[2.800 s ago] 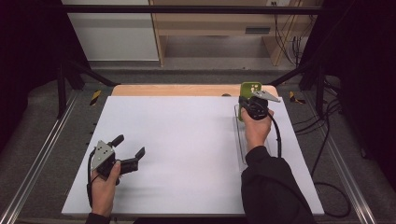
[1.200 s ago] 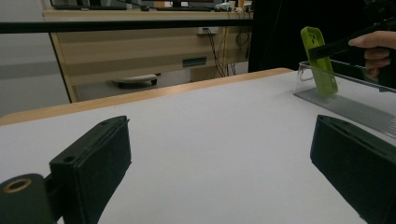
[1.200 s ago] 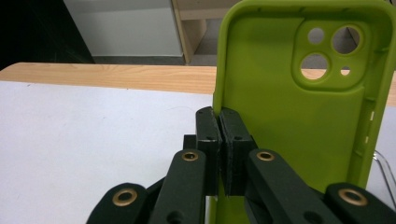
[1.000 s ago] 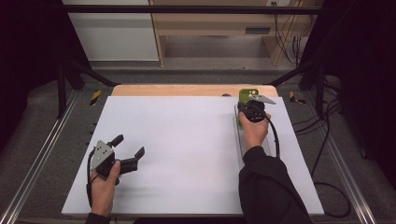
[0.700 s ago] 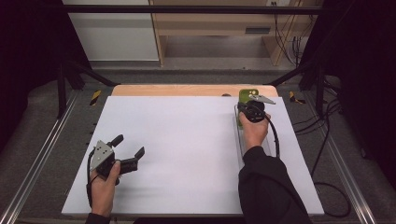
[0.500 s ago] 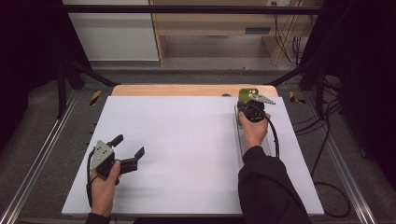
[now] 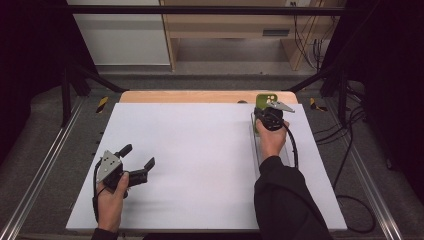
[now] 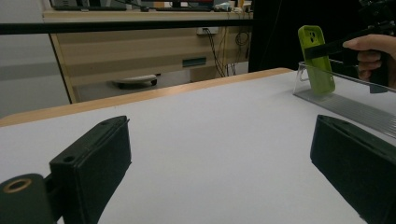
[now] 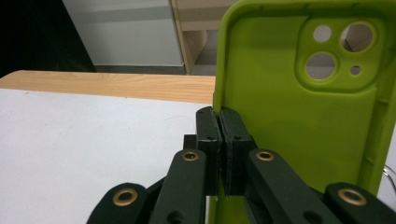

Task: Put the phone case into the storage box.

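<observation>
A lime-green phone case with camera cut-outs stands upright at the table's far right. My right gripper is shut on its left edge. In the right gripper view the jaws pinch the rim of the case, with the right gripper fully closed on it. The left gripper view shows the case held just above a clear acrylic stand. My left gripper rests near the table's front left. It is open, and only bare table lies between its jaws.
The white tabletop has a wooden strip along its far edge. The clear stand runs along the right side under my right forearm. Metal rails flank the table and cables trail at the right.
Since the earliest frame the right gripper has shifted the case slightly down and toward me. Over the last second nothing has moved. The left gripper has stayed in place.
</observation>
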